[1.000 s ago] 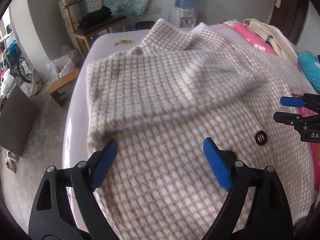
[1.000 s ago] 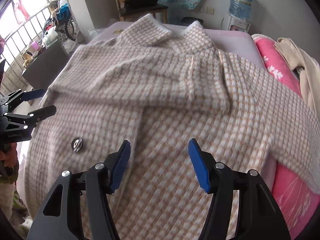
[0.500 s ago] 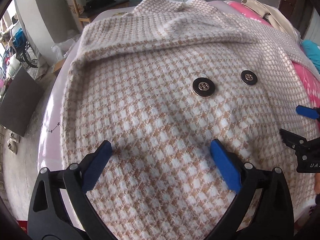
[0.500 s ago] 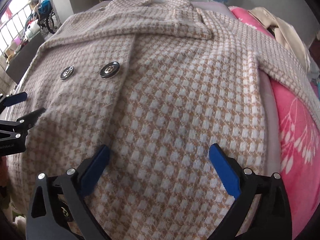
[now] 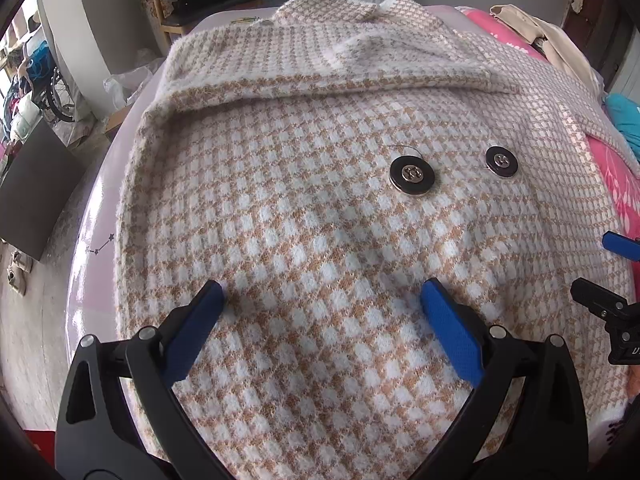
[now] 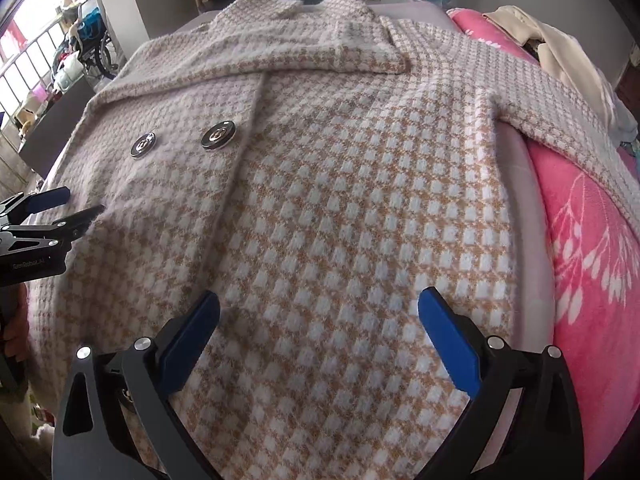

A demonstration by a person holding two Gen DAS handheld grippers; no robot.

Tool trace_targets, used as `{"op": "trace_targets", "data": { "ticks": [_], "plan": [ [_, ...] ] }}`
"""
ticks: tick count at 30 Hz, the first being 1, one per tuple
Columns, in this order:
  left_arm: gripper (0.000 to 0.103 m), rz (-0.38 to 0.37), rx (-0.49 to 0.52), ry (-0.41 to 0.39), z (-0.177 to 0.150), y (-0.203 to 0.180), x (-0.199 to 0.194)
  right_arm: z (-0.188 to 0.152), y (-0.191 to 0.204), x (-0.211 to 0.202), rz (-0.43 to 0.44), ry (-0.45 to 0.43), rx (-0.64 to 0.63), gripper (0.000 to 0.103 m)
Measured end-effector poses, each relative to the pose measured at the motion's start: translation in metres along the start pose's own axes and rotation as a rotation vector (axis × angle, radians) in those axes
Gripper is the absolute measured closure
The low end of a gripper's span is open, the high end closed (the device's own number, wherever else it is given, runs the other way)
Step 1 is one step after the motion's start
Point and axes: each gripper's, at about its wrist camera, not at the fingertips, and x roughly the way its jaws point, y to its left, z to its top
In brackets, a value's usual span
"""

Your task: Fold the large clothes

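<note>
Both claws dropped closer to the coat (image 5: 320, 208) hem; left claw (image 5: 322, 300) and right claw (image 6: 318, 312) released, empty. Next: pinch hem, fold toward collar (image 6: 304, 4).

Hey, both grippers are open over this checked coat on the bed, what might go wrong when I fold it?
The two buttons sit near the fold path; a finger might snag their loose thread. The right sleeve drapes onto the pink blanket and may drag it. The thick coat may slip from a shallow pinch.
</note>
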Motion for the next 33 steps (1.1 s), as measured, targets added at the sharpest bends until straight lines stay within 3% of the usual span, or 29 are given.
{"op": "trace_targets", "data": {
  "ticks": [2,5,16,19,25,28,33],
  "plan": [
    [0.007,0.000,-0.001,0.000,0.000,0.000,0.000,-0.006,-0.003,0.005,-0.040,0.033,-0.025,0.006],
    [0.007,0.000,0.000,0.002,0.001,0.001,0.000,-0.014,-0.013,0.003,0.020,0.022,0.005,0.006],
    [0.007,-0.001,-0.002,0.016,0.002,0.001,0.001,-0.006,-0.015,0.002,0.062,0.130,-0.055,0.006],
    [0.007,-0.001,-0.003,0.023,0.003,0.001,0.002,0.002,-0.026,-0.014,0.075,0.051,-0.033,0.006],
    [0.007,0.002,-0.006,0.031,0.004,0.001,0.002,0.021,-0.091,-0.039,0.074,-0.081,0.145,0.006],
    [0.007,0.004,-0.010,0.030,0.005,0.001,0.002,0.027,-0.134,-0.048,0.070,-0.128,0.258,0.011],
    [0.007,-0.001,-0.004,0.013,0.003,0.002,0.001,0.028,-0.211,-0.049,0.085,-0.171,0.518,0.017]
  ]
}}
